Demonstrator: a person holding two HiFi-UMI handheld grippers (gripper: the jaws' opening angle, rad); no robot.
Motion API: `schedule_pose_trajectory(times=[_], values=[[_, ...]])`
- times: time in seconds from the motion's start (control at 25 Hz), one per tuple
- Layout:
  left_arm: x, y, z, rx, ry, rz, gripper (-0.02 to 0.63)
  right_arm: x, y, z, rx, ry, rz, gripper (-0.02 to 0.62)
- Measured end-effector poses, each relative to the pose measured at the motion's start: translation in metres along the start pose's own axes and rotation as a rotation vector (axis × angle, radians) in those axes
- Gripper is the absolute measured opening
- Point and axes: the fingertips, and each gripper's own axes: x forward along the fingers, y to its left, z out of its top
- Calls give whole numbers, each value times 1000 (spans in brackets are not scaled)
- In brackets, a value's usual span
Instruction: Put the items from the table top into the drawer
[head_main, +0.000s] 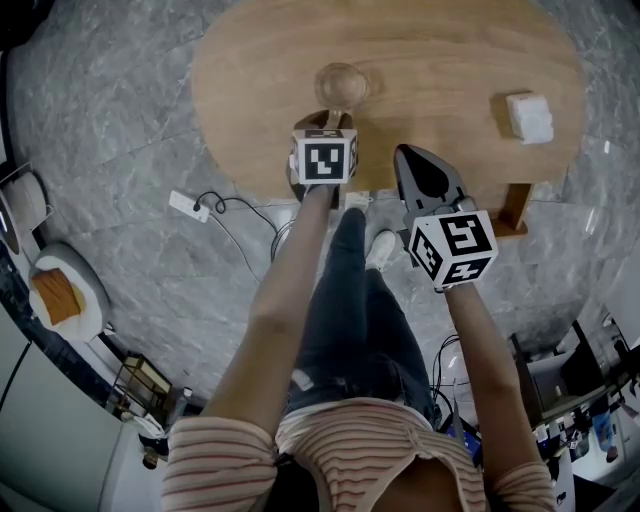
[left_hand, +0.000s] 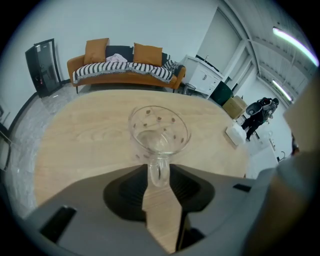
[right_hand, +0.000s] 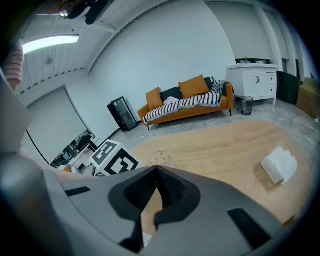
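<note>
A clear glass cup (head_main: 341, 85) with a handle stands near the front edge of the oval wooden table (head_main: 440, 70). In the left gripper view the cup (left_hand: 159, 131) is just ahead, and my left gripper (left_hand: 159, 172) is shut on its handle. From the head view the left gripper (head_main: 324, 124) sits right behind the cup. A white box (head_main: 530, 118) lies at the table's right end, also seen as the white box (right_hand: 279, 164) in the right gripper view. My right gripper (head_main: 407, 153) hovers at the table's front edge, shut and with nothing in it (right_hand: 156, 168).
On the grey stone floor left of the person's legs lie a white power strip (head_main: 188, 206) and cables. A wooden table leg (head_main: 512, 208) stands under the right front edge. An orange sofa (left_hand: 125, 67) stands beyond the table. No drawer shows.
</note>
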Motion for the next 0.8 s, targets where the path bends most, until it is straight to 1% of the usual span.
schedule_pose_trajectory(times=[0.24,0.28,0.4,0.6,0.8], values=[[4,1,2,10,18,1,127,4,-3,-3,4,12,-3,9],[4,0,3,14,20,0,120,4,-3,-3,5,13,-4,9],[5,-3,3,32,16,14,67,3,-4,-3,6,15,-6,9],[5,-8,3,48,14,11,57,3,-5,-4,10,17,-7,9],[2,-6,5,43,0,1,52,2,-2,-4,14,21,-10,8]])
